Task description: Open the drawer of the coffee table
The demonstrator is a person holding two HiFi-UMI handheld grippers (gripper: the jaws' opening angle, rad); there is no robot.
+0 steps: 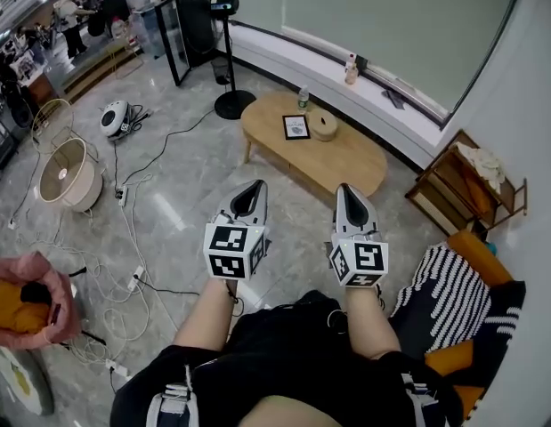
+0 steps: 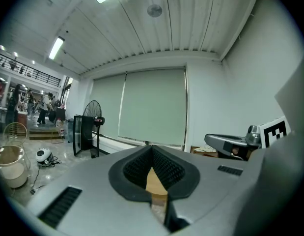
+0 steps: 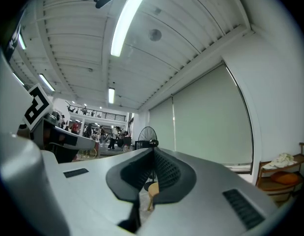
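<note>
The left tongs (image 1: 252,188) and the right tongs (image 1: 347,190) are held side by side in the lower middle of the head view. Both are aimed toward the coffee table (image 1: 351,160), which is well apart from them in the upper middle of the frame. In their own views both pairs are seen clenched, the ribbed pads pressed together at the tips with nothing grasped between them.

The oval wooden coffee table is stood on the pale marble floor (image 1: 186,176), in front of a low white ledge (image 1: 284,56) that runs under a drawn window blind (image 1: 382,16). On its tabletop a small framed picture (image 1: 295,127) is laid. A round woven container (image 1: 323,124) is set just beside it on the right, and a bottle (image 1: 303,98) is stood near the far edge. The drawer cannot be made out in any view.

A pedestal fan (image 1: 232,105) is placed to the upper left of the table and a wooden shelf unit (image 1: 453,185) to its right. A striped cushion (image 1: 440,278) is seen at the lower right. Cables (image 1: 97,283) are strewn over the floor at the left, near a cream drum-shaped lampshade (image 1: 66,174).
</note>
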